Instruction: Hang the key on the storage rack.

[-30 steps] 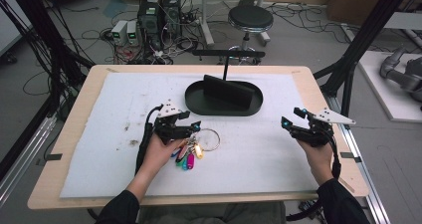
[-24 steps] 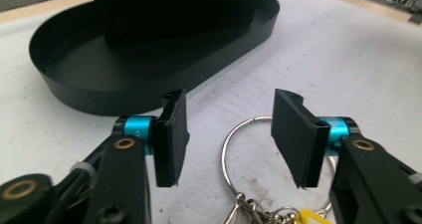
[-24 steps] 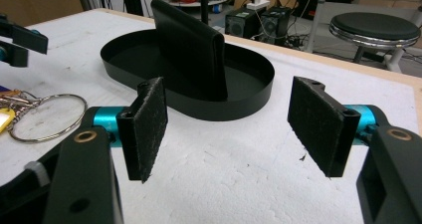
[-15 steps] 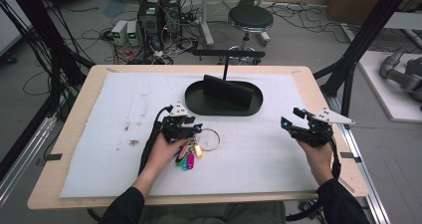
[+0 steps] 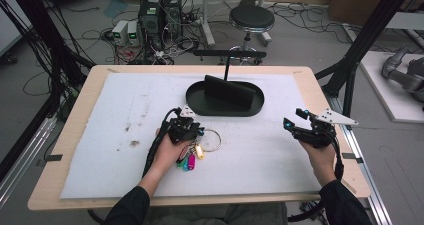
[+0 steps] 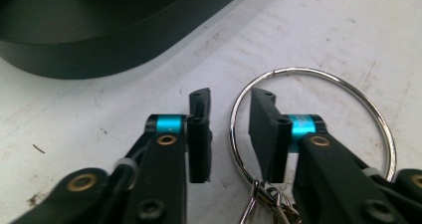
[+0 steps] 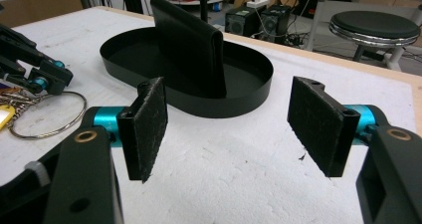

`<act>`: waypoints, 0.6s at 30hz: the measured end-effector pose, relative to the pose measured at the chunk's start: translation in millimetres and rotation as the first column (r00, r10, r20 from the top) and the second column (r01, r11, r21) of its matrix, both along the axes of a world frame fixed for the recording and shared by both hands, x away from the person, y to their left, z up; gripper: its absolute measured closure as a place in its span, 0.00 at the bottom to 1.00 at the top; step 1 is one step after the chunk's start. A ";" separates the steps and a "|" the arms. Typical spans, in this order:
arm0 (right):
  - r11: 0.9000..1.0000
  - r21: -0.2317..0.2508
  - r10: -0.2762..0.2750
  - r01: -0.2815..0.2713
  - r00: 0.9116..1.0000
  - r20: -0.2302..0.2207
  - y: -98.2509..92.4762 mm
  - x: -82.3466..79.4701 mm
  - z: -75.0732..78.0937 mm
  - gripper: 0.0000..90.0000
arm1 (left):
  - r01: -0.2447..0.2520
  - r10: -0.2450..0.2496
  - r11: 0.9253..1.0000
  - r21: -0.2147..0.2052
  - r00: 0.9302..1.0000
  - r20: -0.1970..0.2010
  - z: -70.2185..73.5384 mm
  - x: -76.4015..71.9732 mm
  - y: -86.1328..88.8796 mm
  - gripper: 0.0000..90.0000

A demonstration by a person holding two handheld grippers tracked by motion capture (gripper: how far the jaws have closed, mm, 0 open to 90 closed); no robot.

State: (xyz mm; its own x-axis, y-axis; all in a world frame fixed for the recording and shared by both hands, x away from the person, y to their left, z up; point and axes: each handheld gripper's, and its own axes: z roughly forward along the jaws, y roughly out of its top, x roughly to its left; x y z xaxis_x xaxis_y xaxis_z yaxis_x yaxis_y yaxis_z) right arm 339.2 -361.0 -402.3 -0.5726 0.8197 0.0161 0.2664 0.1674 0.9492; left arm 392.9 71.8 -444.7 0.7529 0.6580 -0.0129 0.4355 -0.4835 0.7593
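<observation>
A metal key ring (image 5: pixel 220 140) with coloured tags (image 5: pixel 190 161) lies on the white mat in front of a black oval tray (image 5: pixel 225 112). A black upright block (image 5: pixel 232 89) stands in the tray. My left gripper (image 5: pixel 196 131) is low over the ring, open by a narrow gap. In the left gripper view its jaws (image 6: pixel 230 102) straddle the left side of the ring (image 6: pixel 383 124) without touching the wire. My right gripper (image 5: pixel 295 121) hovers at the right of the mat, wide open and holding nothing. The right gripper view (image 7: pixel 229 119) faces the tray (image 7: pixel 249 104) and block (image 7: pixel 191 45).
The white mat (image 5: pixel 125 110) covers most of the wooden table. A black T-shaped stand (image 5: pixel 229 54) rises behind the tray. Beyond the far edge are a stool (image 5: pixel 251 19), electronics boxes (image 5: pixel 150 15) and cables on the floor.
My left gripper has shifted a little right and forward, bringing its jaws onto the ring's left side. The right gripper has stayed where it was.
</observation>
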 end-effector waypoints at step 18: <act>1.000 -0.004 0.003 -0.003 1.000 0.007 -0.7 -1.0 0.4 0.37 | 0.016 -0.016 1.000 0.016 1.000 0.012 -1.9 -3.4 -3.3 0.95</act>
State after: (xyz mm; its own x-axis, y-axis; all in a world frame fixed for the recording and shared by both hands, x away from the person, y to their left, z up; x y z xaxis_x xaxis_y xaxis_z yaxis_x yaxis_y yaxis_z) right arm 338.3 -361.7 -401.9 -0.5753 0.8179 0.0094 0.2596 0.1717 0.9503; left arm 389.5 68.5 -446.6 0.7632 0.6461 0.0064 0.4186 -0.5020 0.7568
